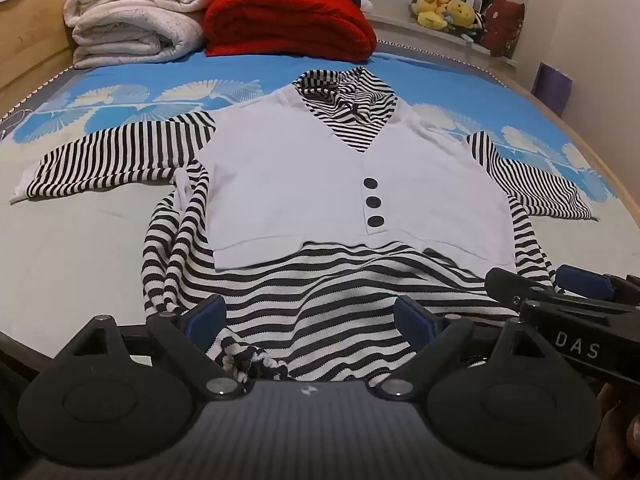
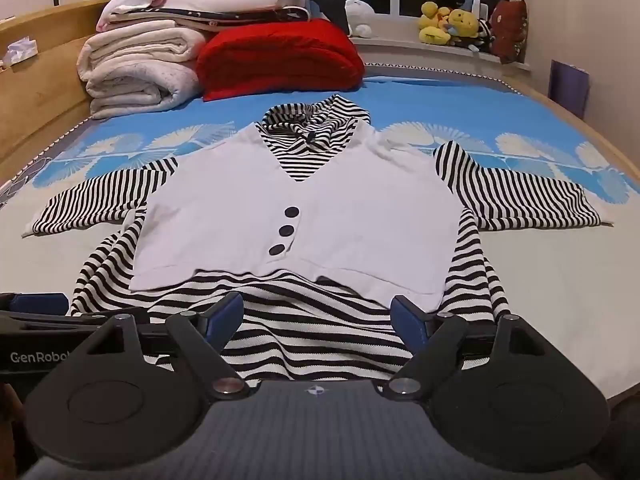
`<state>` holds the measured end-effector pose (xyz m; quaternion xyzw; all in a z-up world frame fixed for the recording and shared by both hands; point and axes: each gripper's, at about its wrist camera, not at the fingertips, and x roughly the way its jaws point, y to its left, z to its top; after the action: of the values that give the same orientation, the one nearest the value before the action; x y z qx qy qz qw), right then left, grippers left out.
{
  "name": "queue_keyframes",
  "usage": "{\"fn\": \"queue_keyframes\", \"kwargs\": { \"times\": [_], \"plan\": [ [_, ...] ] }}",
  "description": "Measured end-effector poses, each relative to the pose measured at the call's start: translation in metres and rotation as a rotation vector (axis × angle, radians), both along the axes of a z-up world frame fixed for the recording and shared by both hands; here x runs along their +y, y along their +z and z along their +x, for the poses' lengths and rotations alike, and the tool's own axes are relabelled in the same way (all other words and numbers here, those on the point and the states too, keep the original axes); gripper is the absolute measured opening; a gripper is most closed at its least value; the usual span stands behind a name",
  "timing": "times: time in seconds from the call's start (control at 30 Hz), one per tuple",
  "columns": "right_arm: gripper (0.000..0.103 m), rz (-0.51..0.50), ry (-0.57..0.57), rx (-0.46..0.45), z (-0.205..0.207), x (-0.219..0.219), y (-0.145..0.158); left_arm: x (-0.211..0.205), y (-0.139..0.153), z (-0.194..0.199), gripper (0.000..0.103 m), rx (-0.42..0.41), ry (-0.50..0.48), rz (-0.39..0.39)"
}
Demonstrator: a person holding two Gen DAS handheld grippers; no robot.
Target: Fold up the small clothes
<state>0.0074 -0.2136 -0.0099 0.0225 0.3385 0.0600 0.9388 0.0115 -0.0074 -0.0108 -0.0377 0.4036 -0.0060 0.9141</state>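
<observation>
Folding has hardly begun, by the look of it. The striped top (image 1: pixel 320 184) with its white vest front lies face up in the middle of the bed (image 1: pixel 80 240), both sleeves spread out toward 9 and 3 o'clock, and its striped hem is rumpled at 6 o'clock. The left tool (image 1: pixel 310 320) and right tool (image 2: pixel 318 316) hover over that hem, both released and grasping nothing. Sleeves and body remain to be folded. At 11 to 12 o'clock sit folded blankets (image 1: pixel 136 20) and a red cushion (image 1: pixel 288 20), well apart from the garment and probably no hindrance.
</observation>
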Motion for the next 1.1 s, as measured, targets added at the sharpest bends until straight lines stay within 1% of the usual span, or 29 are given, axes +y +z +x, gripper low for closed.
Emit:
{"fn": "queue_keyframes", "kwargs": {
  "times": [0.23,0.27,0.63,0.87,0.9,1.1],
  "plan": [
    [0.082,-0.002,-0.002,0.007,-0.0021,-0.0068,0.0020,-0.0012,-0.0013,0.0003,0.094,0.003,-0.002,-0.003],
    [0.082,0.005,-0.001,-0.004,0.0017,-0.0010,-0.0005,-0.0013,-0.0013,0.0001,0.094,0.003,-0.002,-0.002],
    [0.082,0.008,0.000,-0.005,0.0017,-0.0006,-0.0007,-0.0018,-0.0013,0.0003,0.094,0.002,-0.004,-0.005],
    [0.082,0.025,-0.003,-0.022,0.0019,-0.0002,0.0000,-0.0025,-0.0010,-0.0005,0.094,0.003,-0.004,-0.006],
    [0.082,0.042,-0.004,-0.034,0.0016,-0.0001,0.0005,-0.0030,-0.0010,-0.0006,0.094,0.002,-0.005,-0.006],
    [0.082,0.032,-0.006,-0.025,0.0018,-0.0002,0.0004,-0.0038,-0.0008,-0.0005,0.094,0.002,-0.005,-0.007]
  ]
}}
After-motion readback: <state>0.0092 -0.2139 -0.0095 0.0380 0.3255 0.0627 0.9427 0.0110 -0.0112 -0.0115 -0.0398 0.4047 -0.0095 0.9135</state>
